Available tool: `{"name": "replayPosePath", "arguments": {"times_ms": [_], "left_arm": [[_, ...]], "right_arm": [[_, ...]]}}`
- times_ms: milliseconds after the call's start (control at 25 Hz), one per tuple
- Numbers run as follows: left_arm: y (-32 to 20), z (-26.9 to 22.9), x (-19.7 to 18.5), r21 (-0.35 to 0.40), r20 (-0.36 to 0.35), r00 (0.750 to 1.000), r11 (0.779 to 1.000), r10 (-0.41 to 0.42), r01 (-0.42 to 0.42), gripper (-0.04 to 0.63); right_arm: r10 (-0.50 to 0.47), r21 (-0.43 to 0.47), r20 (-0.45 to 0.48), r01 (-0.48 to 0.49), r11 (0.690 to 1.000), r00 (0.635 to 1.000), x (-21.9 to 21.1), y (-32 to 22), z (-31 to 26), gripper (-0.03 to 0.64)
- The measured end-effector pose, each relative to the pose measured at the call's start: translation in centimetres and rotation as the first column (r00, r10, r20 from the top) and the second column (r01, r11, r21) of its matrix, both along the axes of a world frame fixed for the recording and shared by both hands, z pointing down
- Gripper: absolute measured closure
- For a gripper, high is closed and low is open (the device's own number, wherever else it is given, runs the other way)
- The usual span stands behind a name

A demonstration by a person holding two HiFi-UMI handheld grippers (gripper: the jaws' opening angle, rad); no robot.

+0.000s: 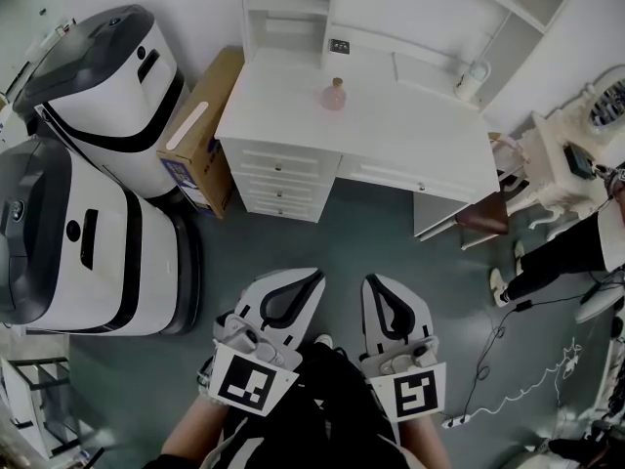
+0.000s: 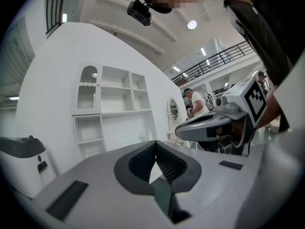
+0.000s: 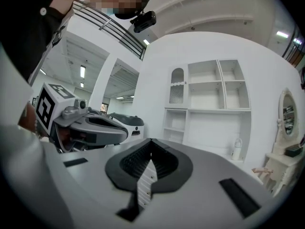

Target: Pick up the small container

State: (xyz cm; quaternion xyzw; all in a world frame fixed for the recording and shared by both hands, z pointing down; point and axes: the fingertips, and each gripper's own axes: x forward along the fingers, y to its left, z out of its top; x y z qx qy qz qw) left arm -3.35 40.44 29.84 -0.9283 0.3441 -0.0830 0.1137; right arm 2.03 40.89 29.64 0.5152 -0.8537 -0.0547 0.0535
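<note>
Left gripper (image 1: 308,279) and right gripper (image 1: 379,286): both closed, empty; small container (image 1: 335,94) well apart at twelve o'clock on desk (image 1: 410,135); unopened jaws risk toppling it.

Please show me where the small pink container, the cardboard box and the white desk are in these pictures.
small pink container (image 1: 335,96), head view, on its round body.
cardboard box (image 1: 210,115), head view, on its brown top face.
white desk (image 1: 391,130), head view, on a bare part of its top.
</note>
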Motion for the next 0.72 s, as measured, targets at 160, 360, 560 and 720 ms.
{"name": "replayPosePath", "arguments": {"times_ms": [160,360,560,720], "left_arm": [[0.1,0.0,-1.2,0.008,0.003,1.0,1.0,0.009,-0.009,0.594],[0.6,-0.1,-2.2,0.02,0.002,1.0,0.999,0.027,-0.027,0.594],[0.8,0.1,-2.9,0.022,-0.004,0.999,0.999,0.039,-0.039,0.594],[0.8,-0.1,-3.0,0.021,-0.015,0.999,0.999,0.042,-0.042,0.594]], "right_arm": [[0.018,0.022,0.005,-0.018,1.0,1.0,-0.9,0.0,-0.4,0.615],[0.041,0.04,0.003,-0.041,0.998,0.999,-1.7,0.3,-0.7,0.615],[0.066,0.043,-0.013,-0.066,0.997,0.998,-2.0,0.8,-0.6,0.615],[0.065,0.054,-0.049,-0.062,0.997,0.997,-2.0,1.1,-0.6,0.615]]}}
